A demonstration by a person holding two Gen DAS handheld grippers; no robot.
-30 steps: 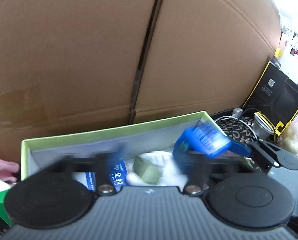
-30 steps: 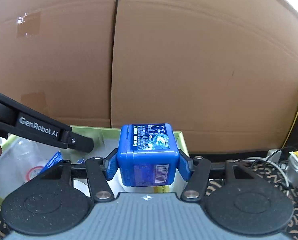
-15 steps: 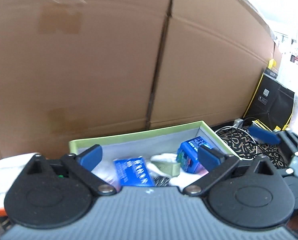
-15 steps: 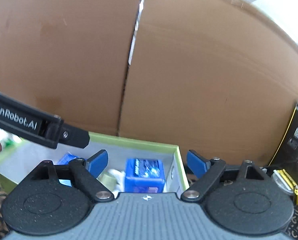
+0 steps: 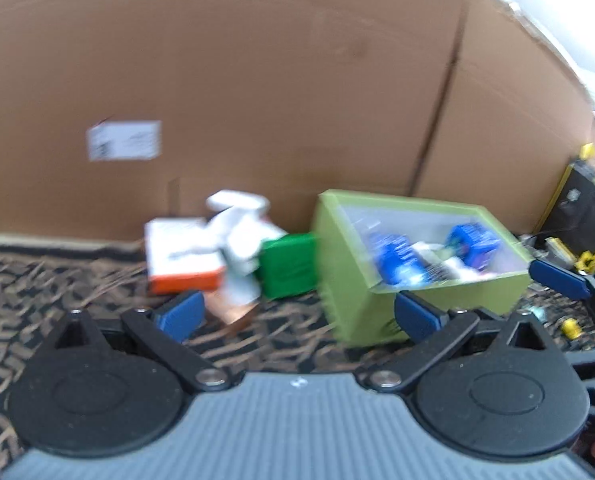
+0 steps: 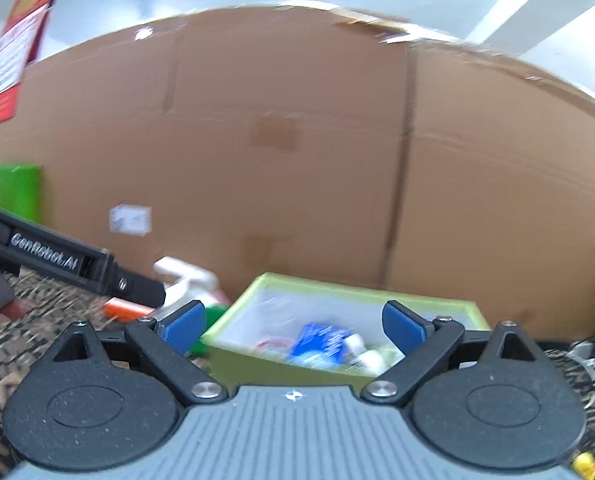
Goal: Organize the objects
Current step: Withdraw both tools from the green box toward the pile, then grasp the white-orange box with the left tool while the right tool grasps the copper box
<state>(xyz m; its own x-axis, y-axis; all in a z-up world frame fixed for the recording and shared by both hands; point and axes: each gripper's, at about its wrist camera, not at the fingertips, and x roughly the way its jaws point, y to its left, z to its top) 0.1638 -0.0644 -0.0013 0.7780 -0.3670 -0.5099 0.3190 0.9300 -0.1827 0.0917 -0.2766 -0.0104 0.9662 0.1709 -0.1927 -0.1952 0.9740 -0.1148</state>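
Both tongs, left (image 5: pixel 297 314) and right (image 6: pixel 293 322), stand wide and hold nothing. Loose items, a green block (image 5: pixel 289 266) and an orange-edged box (image 5: pixel 183 256), lie beside the green bin (image 5: pixel 437 304) on the patterned tabletop (image 5: pixel 77 280). I judge the left should approach the block squarely and close gently.

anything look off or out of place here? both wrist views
Mostly the loose pile left of the green box: an orange-and-white carton, white packets and a dark green pack lie jumbled on the patterned mat, not yet boxed. Both grippers, left and right, are open and empty. Blur hides finer detail.
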